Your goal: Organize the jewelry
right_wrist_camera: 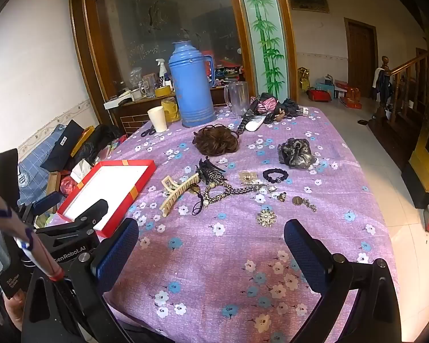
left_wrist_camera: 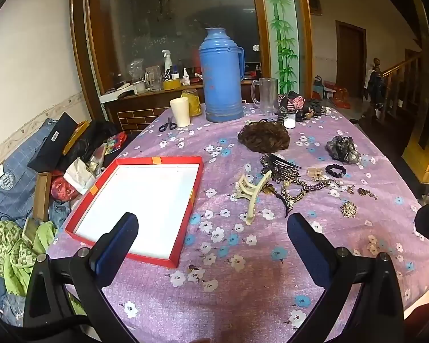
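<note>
The red tray [left_wrist_camera: 186, 230] sits empty on the floral tablecloth [left_wrist_camera: 243, 285], so sorting looks not yet begun. Beside it lies the cream hair claw [left_wrist_camera: 250, 191], then tangled jewelry [right_wrist_camera: 223, 190]. The left gripper [left_wrist_camera: 211, 228] and right gripper [right_wrist_camera: 211, 234] hover spread, holding nothing; next comes reaching for one piece

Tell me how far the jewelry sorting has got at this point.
Done: nothing visible; the red box shows only its bare white inside. In hand: nothing; the left gripper and right gripper both hover open over the tablecloth. Left: everything, including the cream claw clip, black scrunchie, gold brooch and the tangled chains, all loose on the cloth.
</note>
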Action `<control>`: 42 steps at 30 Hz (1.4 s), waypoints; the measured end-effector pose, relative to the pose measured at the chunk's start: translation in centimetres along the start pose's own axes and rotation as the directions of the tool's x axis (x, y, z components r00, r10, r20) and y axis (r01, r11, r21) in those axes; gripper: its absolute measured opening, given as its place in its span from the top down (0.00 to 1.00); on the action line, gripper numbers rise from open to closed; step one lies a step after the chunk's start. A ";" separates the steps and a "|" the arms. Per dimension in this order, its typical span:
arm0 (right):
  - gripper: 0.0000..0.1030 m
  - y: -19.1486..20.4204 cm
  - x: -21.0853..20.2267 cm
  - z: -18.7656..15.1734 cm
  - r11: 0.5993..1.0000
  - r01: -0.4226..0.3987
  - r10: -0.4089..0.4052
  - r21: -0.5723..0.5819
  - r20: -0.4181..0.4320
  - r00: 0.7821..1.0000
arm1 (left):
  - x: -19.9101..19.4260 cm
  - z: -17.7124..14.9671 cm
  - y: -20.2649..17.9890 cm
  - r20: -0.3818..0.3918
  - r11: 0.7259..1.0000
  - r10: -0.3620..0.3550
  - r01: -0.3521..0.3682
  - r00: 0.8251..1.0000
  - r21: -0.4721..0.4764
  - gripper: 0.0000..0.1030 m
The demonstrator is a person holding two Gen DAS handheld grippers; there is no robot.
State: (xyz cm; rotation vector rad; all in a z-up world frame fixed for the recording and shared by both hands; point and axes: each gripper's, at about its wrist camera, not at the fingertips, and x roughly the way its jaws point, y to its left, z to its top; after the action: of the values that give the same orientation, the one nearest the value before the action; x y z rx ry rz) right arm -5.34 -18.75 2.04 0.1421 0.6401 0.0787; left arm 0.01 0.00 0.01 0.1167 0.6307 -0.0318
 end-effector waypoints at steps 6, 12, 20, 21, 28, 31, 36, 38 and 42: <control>0.00 0.1 -0.1 0.0 1.000 0.003 -0.003 -0.004 -0.006 1.000 | -0.1 0.4 -0.8 0.016 1.000 0.003 -0.003 1.000 0.022 0.00; 0.00 0.1 -0.3 0.1 1.000 0.007 -0.007 -0.004 -0.004 1.000 | 0.0 0.2 -1.0 0.023 1.000 -0.001 0.000 1.000 0.024 0.00; 0.00 0.2 -0.4 0.1 1.000 0.007 -0.007 -0.003 -0.008 1.000 | 0.0 0.2 -0.5 0.022 1.000 -0.017 0.017 1.000 0.023 0.00; 0.00 0.2 -0.4 0.2 1.000 0.006 -0.006 -0.003 -0.009 1.000 | 0.0 0.3 -0.5 0.022 1.000 -0.018 0.018 1.000 0.024 0.00; 0.00 0.4 -0.2 0.2 1.000 0.009 -0.009 -0.003 -0.004 1.000 | 0.0 0.0 -0.4 0.020 1.000 -0.021 0.020 1.000 0.019 0.00; 0.00 0.4 -0.2 0.2 1.000 0.009 -0.009 -0.003 -0.005 1.000 | 0.0 0.0 -0.1 0.019 1.000 -0.022 0.021 1.000 0.013 0.00; 0.00 0.4 -0.2 0.1 1.000 0.005 -0.005 -0.003 -0.003 1.000 | 0.0 0.0 -0.1 0.018 1.000 -0.023 0.023 1.000 0.013 0.00; 0.00 0.4 -0.2 0.1 1.000 0.006 -0.006 -0.006 -0.005 1.000 | 0.1 -0.1 -0.1 0.018 1.000 -0.022 0.021 1.000 0.013 0.00; 0.00 0.3 -0.1 0.1 1.000 0.002 -0.002 -0.006 -0.012 1.000 | 0.2 -0.1 0.2 0.013 1.000 -0.025 0.024 1.000 0.011 0.00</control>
State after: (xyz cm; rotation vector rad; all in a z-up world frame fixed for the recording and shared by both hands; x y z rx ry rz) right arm -5.33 -18.45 2.21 0.1354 0.6521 0.0795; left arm 0.13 0.26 -0.20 0.1188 0.6188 -0.0595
